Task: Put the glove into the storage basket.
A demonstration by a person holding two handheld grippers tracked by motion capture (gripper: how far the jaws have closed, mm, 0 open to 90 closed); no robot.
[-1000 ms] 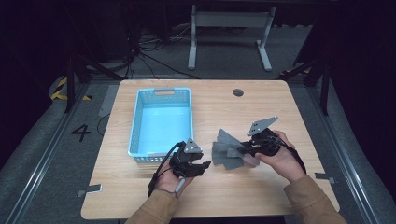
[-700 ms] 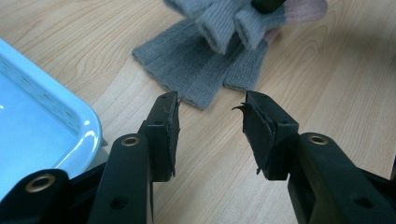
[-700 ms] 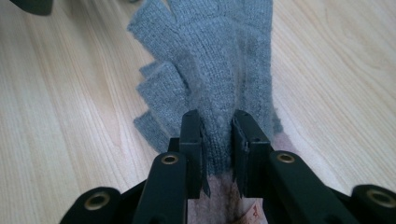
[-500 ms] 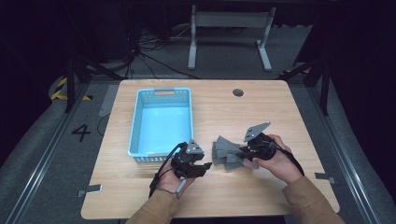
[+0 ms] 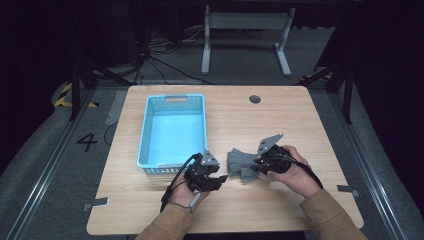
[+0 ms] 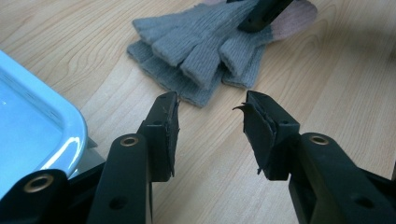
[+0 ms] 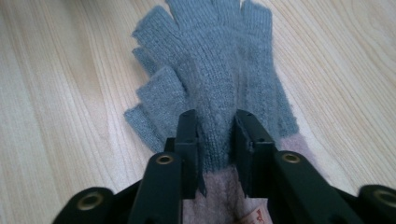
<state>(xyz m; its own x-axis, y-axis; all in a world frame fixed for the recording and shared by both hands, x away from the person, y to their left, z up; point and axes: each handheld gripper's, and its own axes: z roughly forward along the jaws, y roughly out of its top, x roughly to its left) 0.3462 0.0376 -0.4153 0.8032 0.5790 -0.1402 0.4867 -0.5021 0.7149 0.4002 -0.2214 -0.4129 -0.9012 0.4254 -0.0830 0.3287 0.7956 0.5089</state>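
Since a second ago the right gripper (image 5: 259, 161) and the grey gloves (image 5: 239, 163) have come down from a raised, tilted pose to lie flat on the bench (image 5: 300, 120). The right fingers (image 7: 187, 140) have just been opening; they straddle the top glove near its pink cuff, and whether they still pinch it I cannot tell. The left gripper (image 5: 216, 176), unmoved, has its fingers (image 6: 163, 126) half open and empty, pointing at the gloves at 3 o'clock. Farther off at 11 o'clock, the blue basket (image 5: 145, 135) holds nothing.
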